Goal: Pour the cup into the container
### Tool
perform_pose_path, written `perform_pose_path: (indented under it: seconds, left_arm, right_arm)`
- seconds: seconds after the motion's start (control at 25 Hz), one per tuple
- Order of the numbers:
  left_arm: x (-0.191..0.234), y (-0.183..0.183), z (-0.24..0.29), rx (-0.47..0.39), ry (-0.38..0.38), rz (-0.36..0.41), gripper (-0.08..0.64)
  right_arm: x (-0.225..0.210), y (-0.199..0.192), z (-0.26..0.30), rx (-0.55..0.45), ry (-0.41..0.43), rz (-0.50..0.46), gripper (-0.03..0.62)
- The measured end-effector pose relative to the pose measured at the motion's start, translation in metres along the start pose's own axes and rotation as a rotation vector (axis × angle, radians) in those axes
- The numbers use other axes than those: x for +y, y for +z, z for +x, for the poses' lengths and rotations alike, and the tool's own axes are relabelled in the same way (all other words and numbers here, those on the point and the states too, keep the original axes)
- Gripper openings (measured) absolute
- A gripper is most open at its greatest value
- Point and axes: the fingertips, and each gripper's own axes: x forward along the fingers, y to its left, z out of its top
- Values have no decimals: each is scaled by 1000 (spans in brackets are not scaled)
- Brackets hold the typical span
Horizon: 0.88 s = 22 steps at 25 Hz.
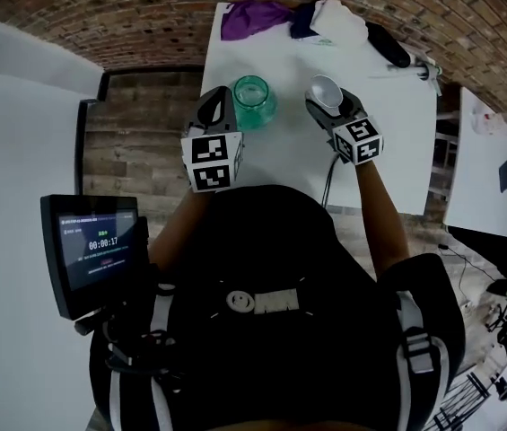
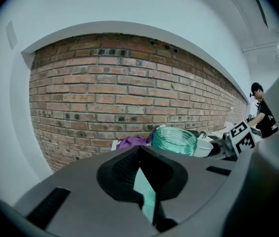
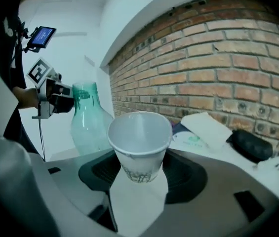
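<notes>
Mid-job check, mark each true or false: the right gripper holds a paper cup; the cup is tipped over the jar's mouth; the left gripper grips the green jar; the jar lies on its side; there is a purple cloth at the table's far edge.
1. The right gripper holds a white paper cup. True.
2. The cup is tipped over the jar's mouth. False: it is upright, beside the green glass jar and apart from it.
3. The left gripper grips the jar. True, at its neck.
4. The jar lies on its side. False: it stands upright on the white table.
5. A purple cloth lies at the table's far edge. True.
</notes>
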Motion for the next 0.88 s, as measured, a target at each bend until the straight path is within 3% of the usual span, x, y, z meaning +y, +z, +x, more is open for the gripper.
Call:
perform_pose_path:
  seconds: [0.16, 0.32, 0.52, 0.88]
  left_arm:
    - [-2, -1, 2, 5, 8, 9, -2]
    - [-3, -1, 2, 16, 13, 24, -2]
    - [-2, -1, 2, 27, 21, 37, -2]
    - [0, -2, 4, 36, 31, 38, -2]
  right_arm:
    - [11, -47, 12, 9, -44, 53, 267]
    - [14, -72, 19, 38, -72, 42, 267]
    - [19, -81, 24, 75, -70, 45, 267]
    - [22, -82, 27, 46, -43, 67, 288]
